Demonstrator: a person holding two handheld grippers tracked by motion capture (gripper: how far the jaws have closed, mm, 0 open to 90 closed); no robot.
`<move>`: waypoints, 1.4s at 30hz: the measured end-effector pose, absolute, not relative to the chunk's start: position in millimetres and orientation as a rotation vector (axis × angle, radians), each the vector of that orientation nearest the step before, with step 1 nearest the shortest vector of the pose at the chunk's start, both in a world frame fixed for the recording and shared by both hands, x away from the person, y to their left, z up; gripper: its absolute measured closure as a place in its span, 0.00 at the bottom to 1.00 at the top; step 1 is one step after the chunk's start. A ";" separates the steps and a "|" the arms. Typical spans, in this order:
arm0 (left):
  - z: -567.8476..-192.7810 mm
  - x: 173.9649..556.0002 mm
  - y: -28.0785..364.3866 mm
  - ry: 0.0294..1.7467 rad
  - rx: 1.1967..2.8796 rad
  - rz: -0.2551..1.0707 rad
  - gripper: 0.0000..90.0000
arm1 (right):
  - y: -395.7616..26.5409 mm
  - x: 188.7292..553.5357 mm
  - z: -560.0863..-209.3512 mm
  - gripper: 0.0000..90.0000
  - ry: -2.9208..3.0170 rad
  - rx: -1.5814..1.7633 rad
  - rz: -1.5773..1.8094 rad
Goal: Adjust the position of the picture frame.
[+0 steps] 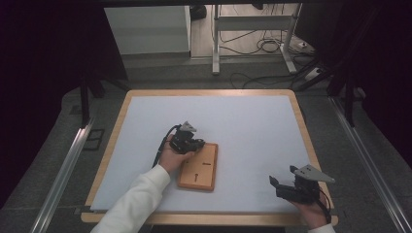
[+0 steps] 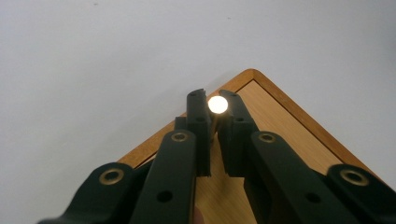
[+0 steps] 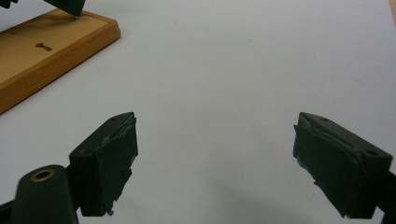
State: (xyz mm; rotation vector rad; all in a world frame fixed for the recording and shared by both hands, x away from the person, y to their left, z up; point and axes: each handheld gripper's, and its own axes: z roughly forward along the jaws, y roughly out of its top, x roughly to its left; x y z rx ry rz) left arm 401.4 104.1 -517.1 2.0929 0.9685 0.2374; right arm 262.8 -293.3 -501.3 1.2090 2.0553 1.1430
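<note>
from the high view we see the wooden board [image 1: 198, 168] lying flat on the white mat [image 1: 243, 126], nearer the mat's close edge than its far one. bare mat stretches wide beyond the board's far end and off to its right. the left gripper [image 1: 190, 142] sits over the board's far left corner. the right gripper [image 1: 280, 184] rests well right of the board, near the table's wooden rim [image 1: 303, 127].

in the left gripper view we look down on a rounded corner of the board [image 2: 280, 126], pale wood with a darker raised border. the left gripper [image 2: 215, 109] has its jaws drawn in narrow on a thin upright pin [image 2: 217, 104] whose round head glares bright, so we cannot tell its colour.

in the right gripper view the right gripper [image 3: 215, 140] stands with jaws wide, nothing between them. the board [image 3: 46, 51] lies off to the upper left, a small dark keyhole-like slot [image 3: 44, 45] in its face.
</note>
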 end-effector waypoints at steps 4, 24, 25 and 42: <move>-517.4 400.2 114.0 0.982 2.084 0.252 0.93 | -292.8 262.7 -501.7 0.16 2.056 1.210 1.140; -504.0 389.3 117.8 0.878 2.098 0.376 0.47 | -284.0 267.7 -499.2 0.16 2.070 1.187 1.191; -503.0 388.5 121.8 0.869 2.089 0.351 0.45 | -282.3 268.9 -498.5 0.16 2.072 1.183 1.193; -501.6 384.2 146.6 0.835 2.110 0.301 0.40 | -267.6 272.8 -497.7 0.16 2.111 1.134 1.195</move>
